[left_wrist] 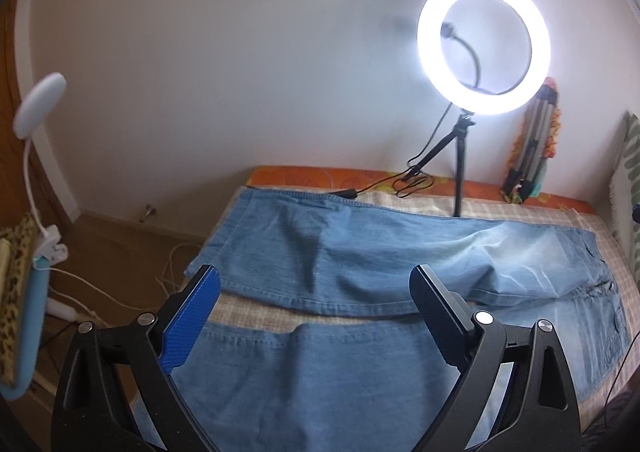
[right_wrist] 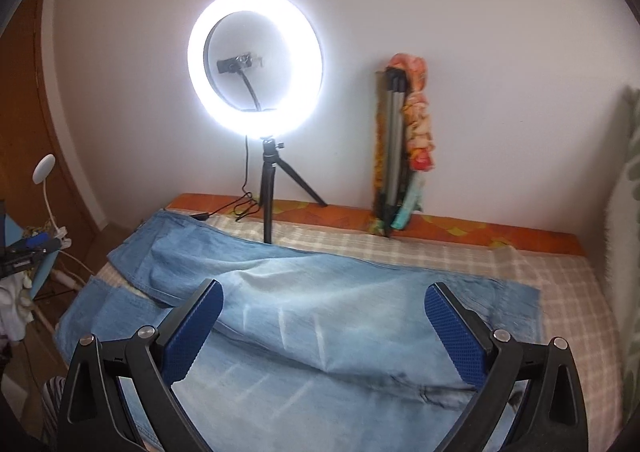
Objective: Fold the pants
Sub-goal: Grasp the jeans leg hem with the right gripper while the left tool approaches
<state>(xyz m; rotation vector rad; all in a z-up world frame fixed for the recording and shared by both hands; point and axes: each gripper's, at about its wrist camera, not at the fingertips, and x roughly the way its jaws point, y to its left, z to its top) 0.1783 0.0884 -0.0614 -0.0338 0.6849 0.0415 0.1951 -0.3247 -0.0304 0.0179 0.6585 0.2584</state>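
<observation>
Each camera rides on a gripper and looks forward and downward between its two fingers, close over the bed (left_wrist: 520, 207), toward the white wall behind it. The left wrist view sits toward the leg end of the jeans (left_wrist: 360, 252), with the ring light (left_wrist: 484, 43) to its right. The right wrist view sits further right, with the ring light (right_wrist: 255, 56) to its left. Both share the jeans (right_wrist: 320, 312), light and folded tripod (right_wrist: 394, 155).

The pants (left_wrist: 360, 252) lie across the bed (left_wrist: 500, 207) at frame centre; the ring light (left_wrist: 484, 43) stands behind them, upper right, folded tripod (left_wrist: 532, 143) further right.
</observation>
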